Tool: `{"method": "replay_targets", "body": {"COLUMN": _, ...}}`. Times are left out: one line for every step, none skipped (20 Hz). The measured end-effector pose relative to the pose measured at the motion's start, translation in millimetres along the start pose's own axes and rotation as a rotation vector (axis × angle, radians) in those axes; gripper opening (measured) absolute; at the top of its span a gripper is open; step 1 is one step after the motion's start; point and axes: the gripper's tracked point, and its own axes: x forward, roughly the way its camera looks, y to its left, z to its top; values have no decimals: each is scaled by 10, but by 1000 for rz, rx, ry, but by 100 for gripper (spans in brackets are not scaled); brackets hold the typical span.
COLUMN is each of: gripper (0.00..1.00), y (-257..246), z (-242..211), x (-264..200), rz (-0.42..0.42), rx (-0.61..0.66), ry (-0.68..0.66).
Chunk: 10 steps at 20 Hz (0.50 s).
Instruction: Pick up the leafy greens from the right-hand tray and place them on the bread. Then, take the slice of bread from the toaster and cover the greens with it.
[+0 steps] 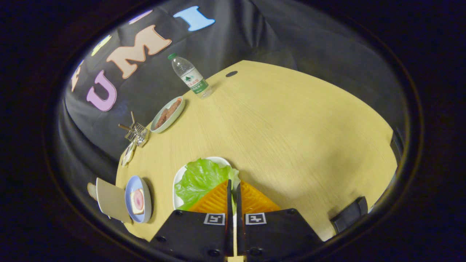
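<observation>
A big green lettuce leaf (pixel 200 180) lies on a white tray (pixel 218 160) on the wooden table. My gripper (pixel 233 186) is right over the leaf's near edge. Its fingers stand almost together, with a thin strip of the leaf pinched between them, so it is shut on the greens. Beyond the tray to the left, a blue plate (pixel 145 189) holds a slice of bread (pixel 137 201) with a pink round on it. Next to that plate stands a beige toaster (pixel 111 200) with a bread slice (pixel 91 190) poking out of it.
Further along the table's left edge are a small dish (pixel 128 154), a wire rack (pixel 137 133), a pale bowl of brown pieces (pixel 167 114) and a water bottle (pixel 190 77). A black block (pixel 350 215) sits at the table's near right edge.
</observation>
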Motion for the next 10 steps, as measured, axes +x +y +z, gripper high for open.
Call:
{"method": "replay_targets", "body": {"gripper": 3, "y": 36, "z": 42, "x": -1, "rz": 9, "rx": -21, "ry": -25}}
{"method": "replay_targets", "body": {"gripper": 3, "y": 66, "z": 97, "x": -67, "rz": 13, "rx": -34, "ry": -53}}
{"method": "replay_targets", "body": {"gripper": 3, "y": 123, "z": 164, "x": -119, "rz": 19, "rx": -41, "ry": -79}}
{"method": "replay_targets", "body": {"gripper": 3, "y": 178, "z": 234, "x": -170, "rz": 22, "rx": -45, "ry": -104}}
{"method": "replay_targets", "body": {"gripper": 3, "y": 237, "z": 305, "x": -239, "rz": 27, "rx": -48, "ry": -126}}
{"method": "replay_targets", "body": {"gripper": 3, "y": 307, "z": 351, "x": -292, "rz": 38, "rx": -52, "ry": -148}}
{"method": "replay_targets", "body": {"gripper": 3, "y": 382, "z": 405, "x": -355, "rz": 51, "rx": -58, "ry": -173}}
{"method": "replay_targets", "body": {"gripper": 3, "y": 431, "z": 463, "x": -429, "rz": 59, "rx": -67, "ry": -198}}
{"method": "replay_targets", "body": {"gripper": 3, "y": 467, "z": 513, "x": -488, "rz": 55, "rx": -80, "ry": -219}}
{"method": "replay_targets", "body": {"gripper": 3, "y": 505, "z": 548, "x": -519, "rz": 53, "rx": -91, "ry": -239}}
